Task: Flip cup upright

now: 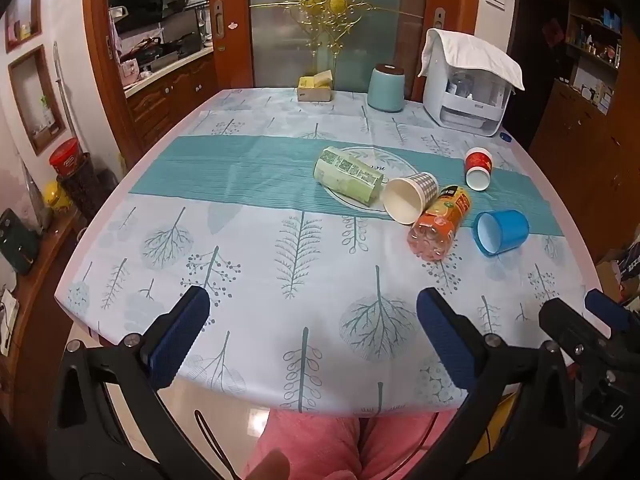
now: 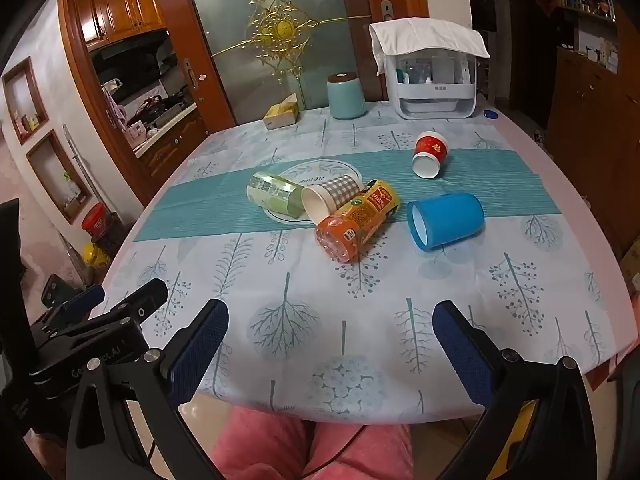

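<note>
Both tools, left and right, hang wide and empty. The blue cup lies at 1 o'clock on the worktop. Looks like light, stiff, slick plastic, so I'd pinch across its wall near the rim.

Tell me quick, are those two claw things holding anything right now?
Left gripper: open, holding nothing, above the near table edge.
Right gripper: open, holding nothing, likewise.

Right hand-held gripper spread wide over bench edge. Blue cup on side at 1 o'clock, mouth facing 8 o'clock.
</note>
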A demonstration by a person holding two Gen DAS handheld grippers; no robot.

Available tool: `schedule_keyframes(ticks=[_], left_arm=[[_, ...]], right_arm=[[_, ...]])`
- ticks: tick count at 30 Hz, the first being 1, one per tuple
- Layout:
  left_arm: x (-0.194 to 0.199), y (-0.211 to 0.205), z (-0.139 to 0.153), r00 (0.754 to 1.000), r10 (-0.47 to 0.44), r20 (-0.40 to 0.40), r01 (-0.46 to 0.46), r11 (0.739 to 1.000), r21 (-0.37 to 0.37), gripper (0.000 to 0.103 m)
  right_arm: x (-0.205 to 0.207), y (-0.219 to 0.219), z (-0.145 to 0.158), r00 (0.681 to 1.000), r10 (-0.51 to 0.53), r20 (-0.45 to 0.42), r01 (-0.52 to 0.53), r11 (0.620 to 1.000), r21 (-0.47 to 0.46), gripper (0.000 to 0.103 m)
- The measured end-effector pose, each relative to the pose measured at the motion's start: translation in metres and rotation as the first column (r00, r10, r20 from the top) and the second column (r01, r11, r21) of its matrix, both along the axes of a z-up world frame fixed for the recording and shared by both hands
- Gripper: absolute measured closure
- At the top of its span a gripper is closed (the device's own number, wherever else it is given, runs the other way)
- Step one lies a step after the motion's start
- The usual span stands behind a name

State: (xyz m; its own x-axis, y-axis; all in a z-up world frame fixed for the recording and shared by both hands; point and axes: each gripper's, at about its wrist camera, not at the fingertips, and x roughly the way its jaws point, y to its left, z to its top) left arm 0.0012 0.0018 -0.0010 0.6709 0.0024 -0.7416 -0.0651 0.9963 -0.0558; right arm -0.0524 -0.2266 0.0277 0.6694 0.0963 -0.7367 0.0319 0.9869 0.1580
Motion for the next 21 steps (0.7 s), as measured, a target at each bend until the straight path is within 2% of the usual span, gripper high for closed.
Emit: schedule_keyframes(ticks=[3,4,21], left_arm=[[-0.008,0.006,0.002,1.0,-0.003,0.021,0.003,1.0,-0.006,0.0],[-0.008,-0.004,0.002,1.0,0.002,0.027,-0.003,0.999,0.033,0.0],[-0.018,-0.008,0.014,0.999,-0.011,0.037,0.01,0.999,0.032,0.0]], right_arm=[[-0.001,0.001,0.0,1.0,0.0,0.0,0.0,1.0,0.0,0.0],[-0.002,-0.001,0.001,1.0,-0.001,0.005,0.001,1.0,0.009,0.0],[-0.005,0.002,0.002,1.0,0.0,0.009,0.0,1.0,0.008,0.0]])
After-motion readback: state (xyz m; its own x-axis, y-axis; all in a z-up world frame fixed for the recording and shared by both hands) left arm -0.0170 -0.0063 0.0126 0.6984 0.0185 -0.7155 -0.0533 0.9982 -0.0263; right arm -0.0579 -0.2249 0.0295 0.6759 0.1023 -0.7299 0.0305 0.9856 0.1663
